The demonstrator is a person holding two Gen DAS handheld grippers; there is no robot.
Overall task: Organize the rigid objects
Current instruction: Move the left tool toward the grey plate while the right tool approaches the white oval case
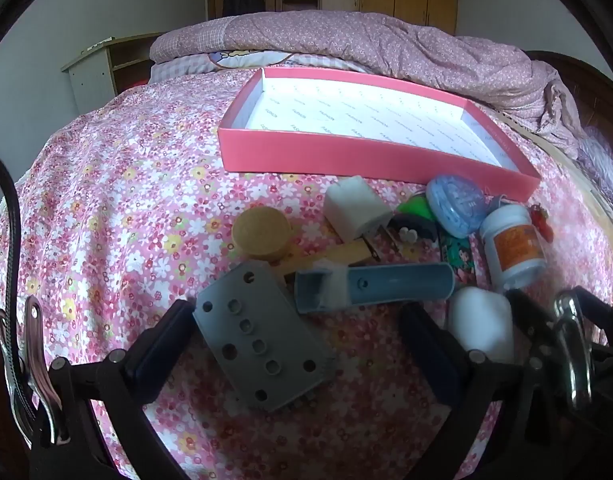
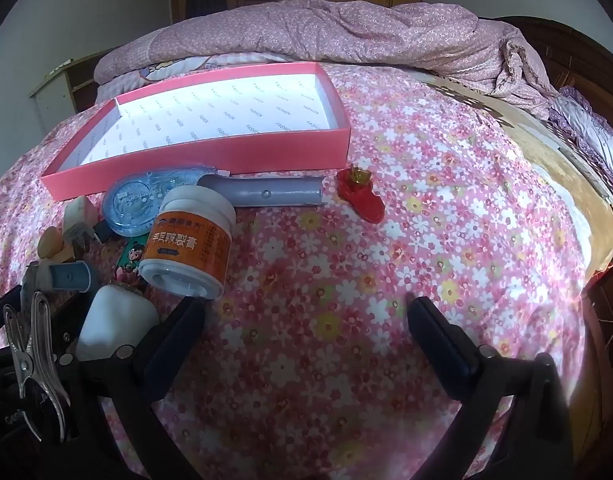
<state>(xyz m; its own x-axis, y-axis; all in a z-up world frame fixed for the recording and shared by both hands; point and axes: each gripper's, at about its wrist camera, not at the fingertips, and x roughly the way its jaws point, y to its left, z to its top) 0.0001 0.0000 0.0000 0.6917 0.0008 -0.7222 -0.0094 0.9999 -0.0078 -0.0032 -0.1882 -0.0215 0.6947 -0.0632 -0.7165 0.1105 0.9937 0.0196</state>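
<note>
Black tongs (image 1: pixel 294 344) wide over grey plate (image 1: pixel 262 336)

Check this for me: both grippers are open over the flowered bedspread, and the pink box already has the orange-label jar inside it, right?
Not quite. The pink box is empty; the orange-label jar lies on the bedspread in front of it, as the right wrist view shows. Both the left gripper and right gripper are open.

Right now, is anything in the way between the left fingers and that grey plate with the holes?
Nothing visible. The grey plate lies flat on the flowered bedspread, already between the open left gripper's fingers. The blue tube lies just past its far corner.
</note>
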